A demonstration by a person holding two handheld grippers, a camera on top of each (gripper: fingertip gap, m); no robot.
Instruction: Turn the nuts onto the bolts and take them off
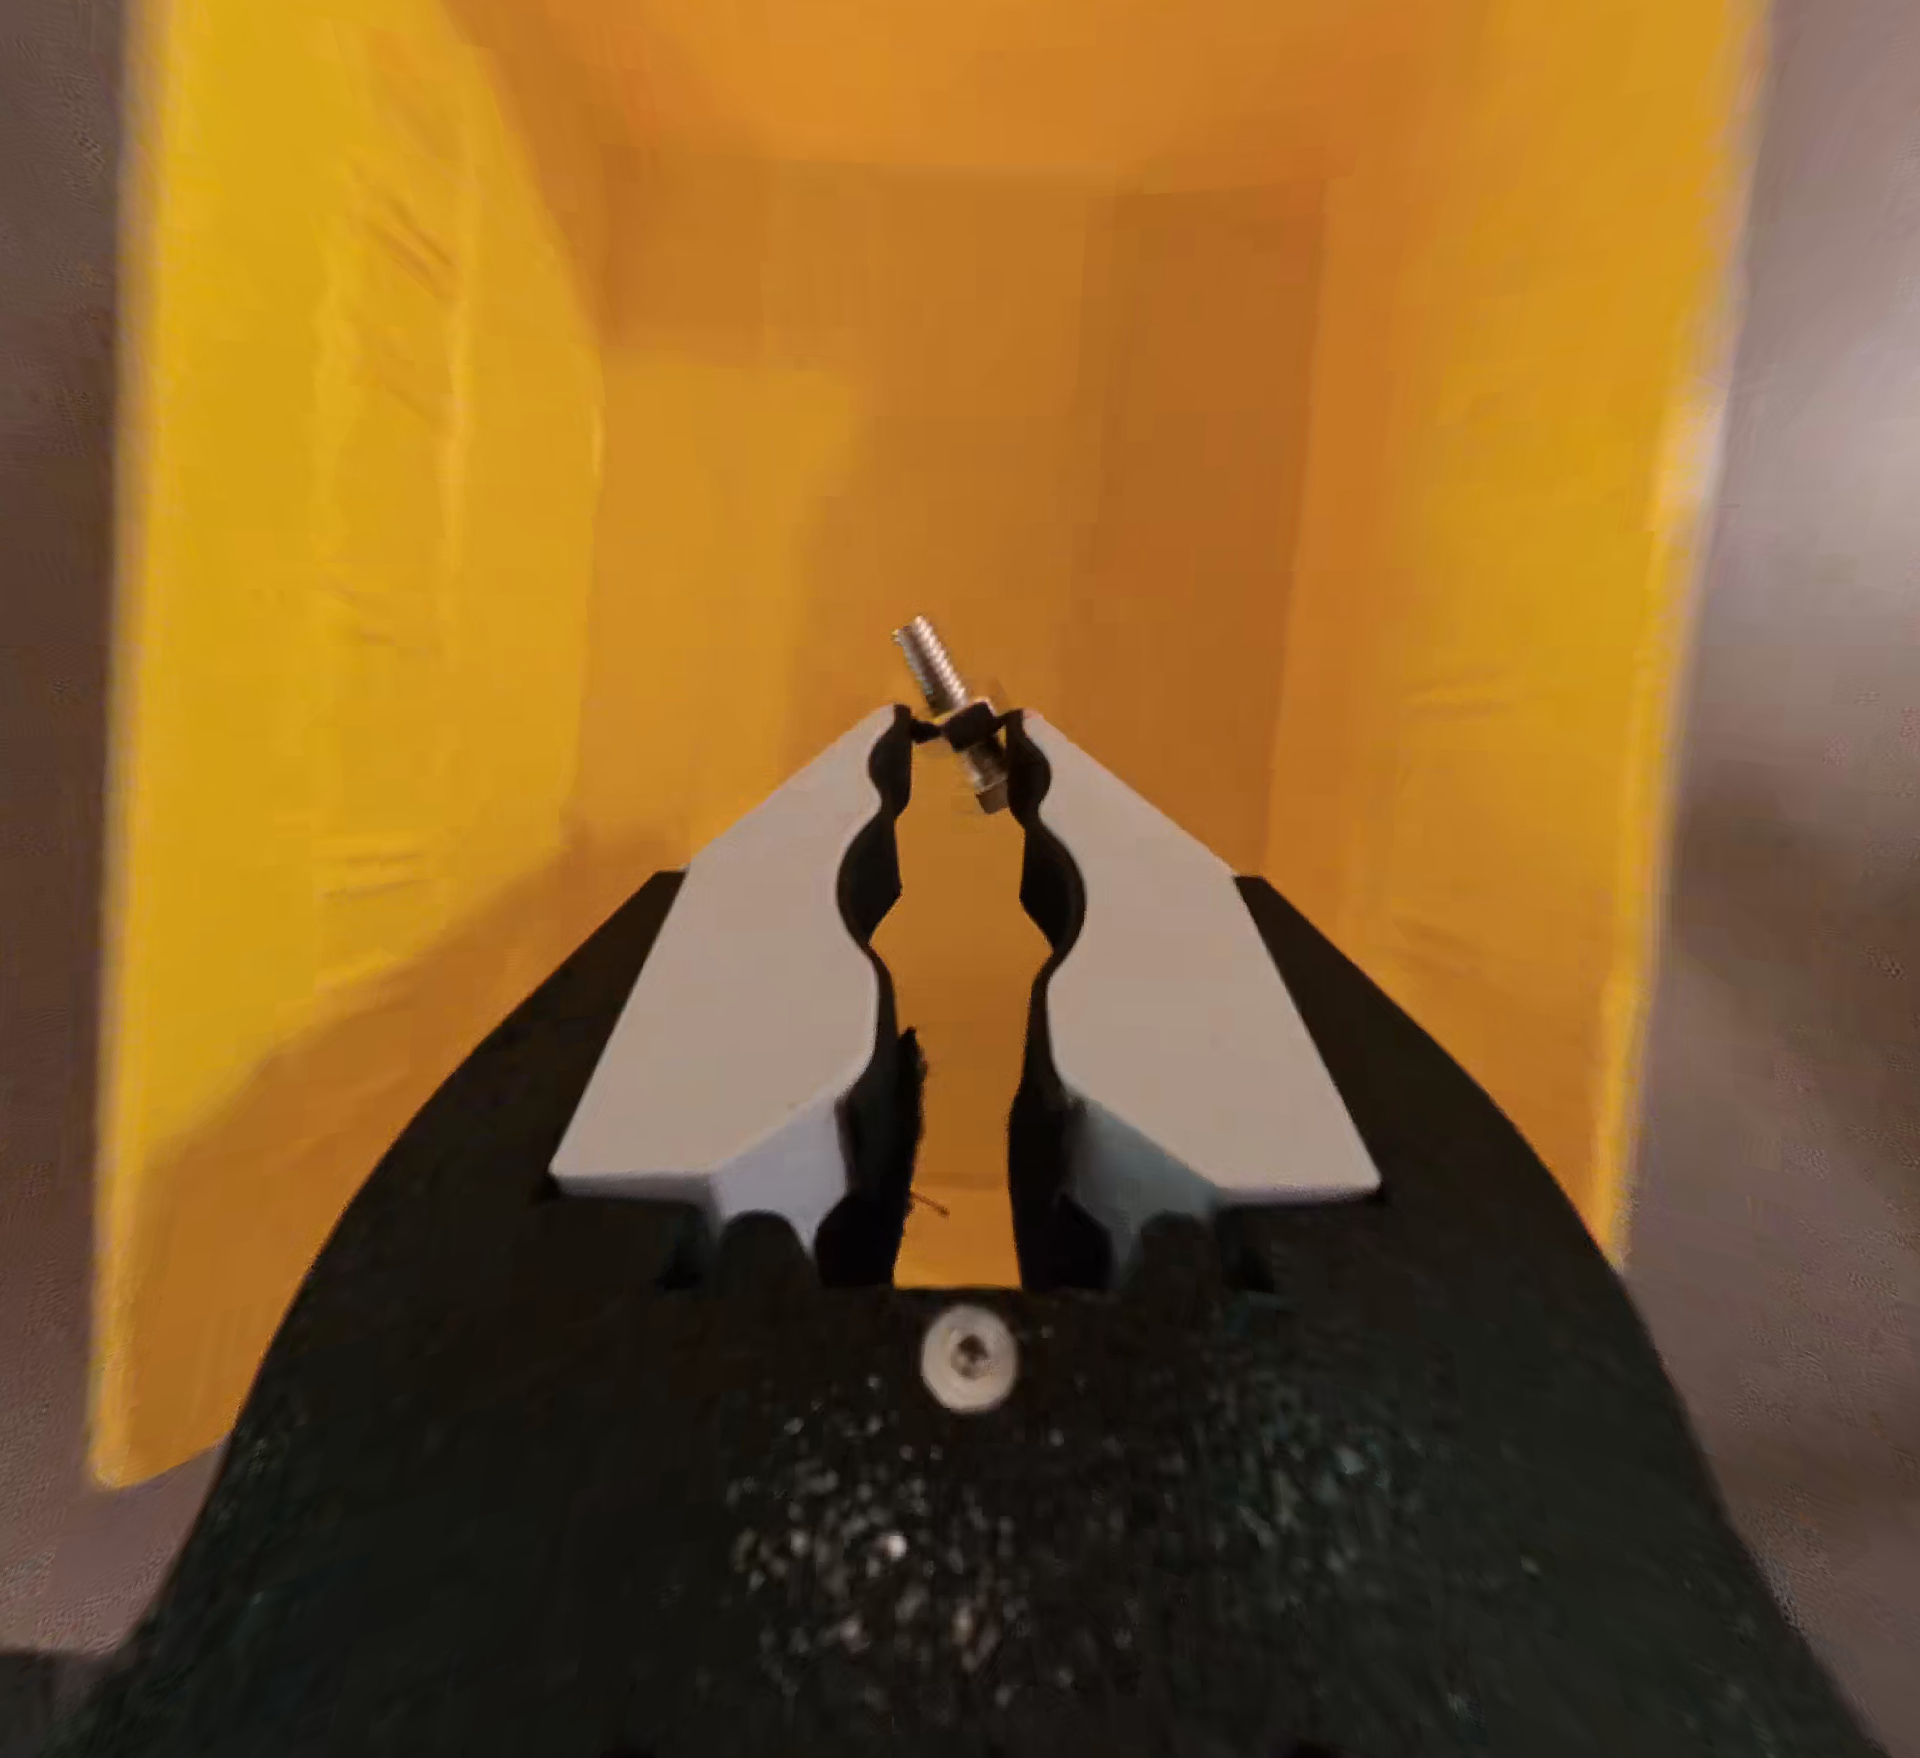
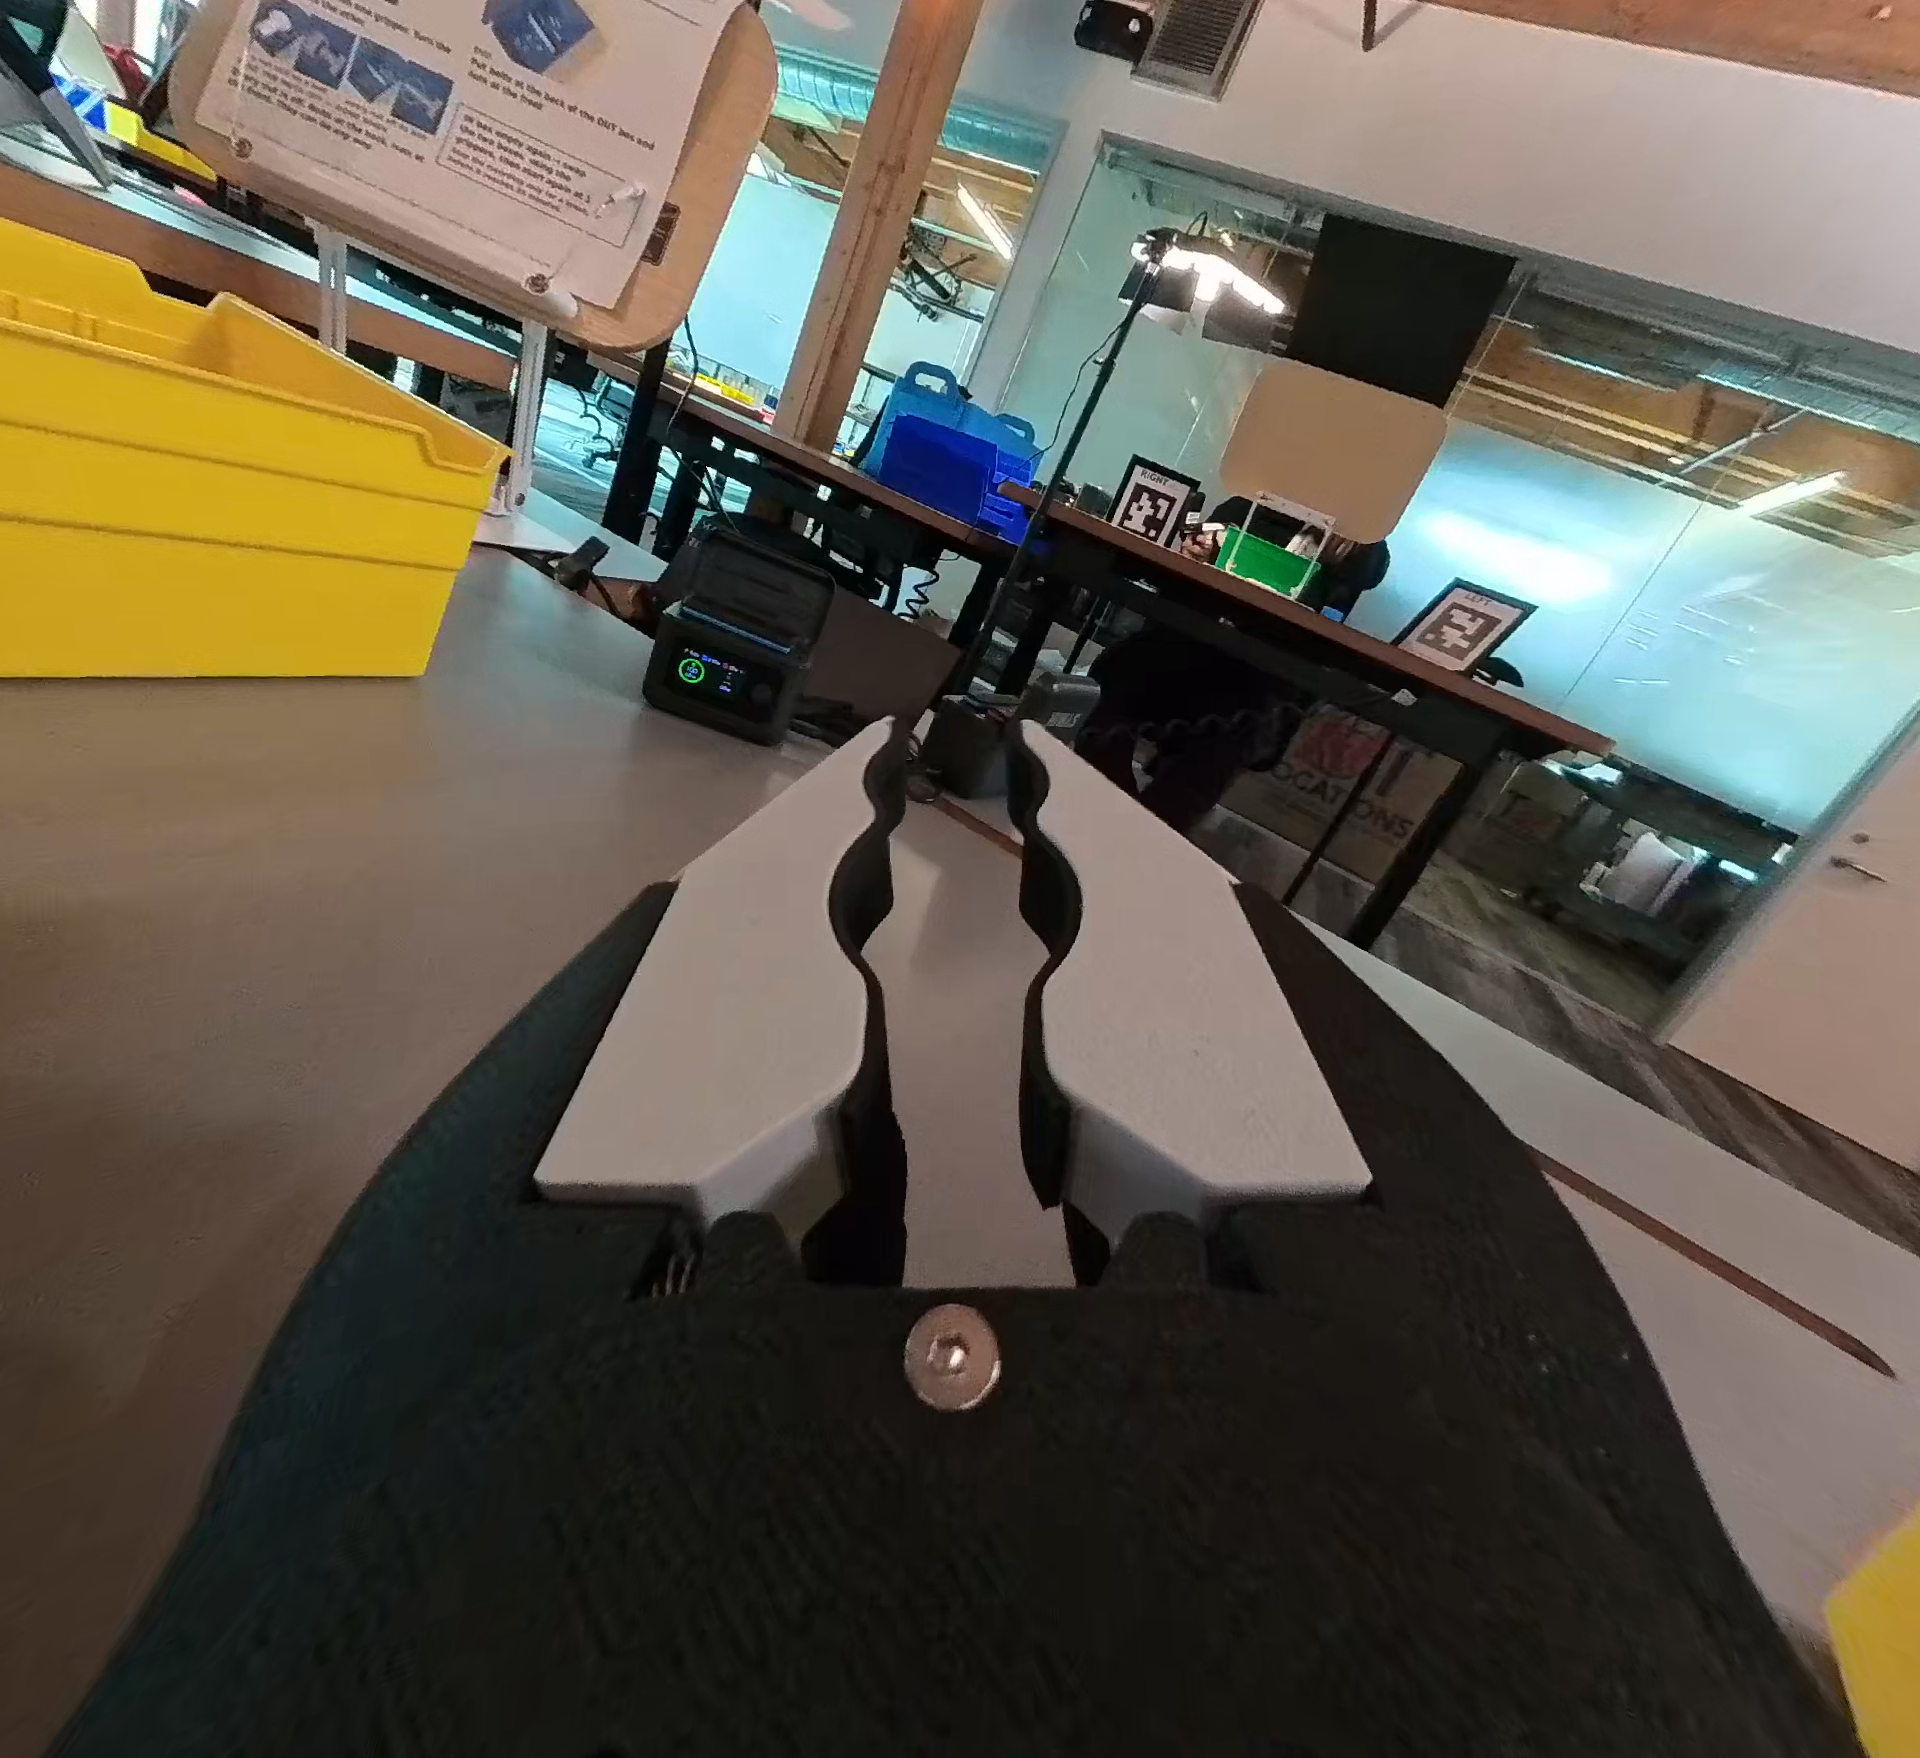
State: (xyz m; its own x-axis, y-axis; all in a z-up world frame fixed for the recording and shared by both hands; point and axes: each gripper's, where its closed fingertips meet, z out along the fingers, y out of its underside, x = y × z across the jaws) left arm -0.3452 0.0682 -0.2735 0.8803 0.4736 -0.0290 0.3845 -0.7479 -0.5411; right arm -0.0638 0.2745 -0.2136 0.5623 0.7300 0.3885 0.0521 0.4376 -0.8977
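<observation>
In the left wrist view my left gripper [image 1: 958, 721] is shut on a small silver bolt [image 1: 948, 709], pinched at the fingertips. The bolt is tilted, its threaded end up and to the left. A nut seems to sit low on it near the right fingertip, but I cannot tell for sure. The gripper is over the inside of a yellow bin [image 1: 364, 669]. In the right wrist view my right gripper [image 2: 956, 742] is empty, its jaws a narrow gap apart, low over the grey table [image 2: 260, 877].
A yellow bin [image 2: 218, 503] stands on the table to the left of the right gripper, and a yellow corner [image 2: 1881, 1635] shows at the bottom right. An instruction sheet on a stand [image 2: 468, 67] is behind the bin. A small black device with a lit screen [image 2: 727, 659] sits ahead. The left gripper's tips are roughly 35 cm from the right gripper's.
</observation>
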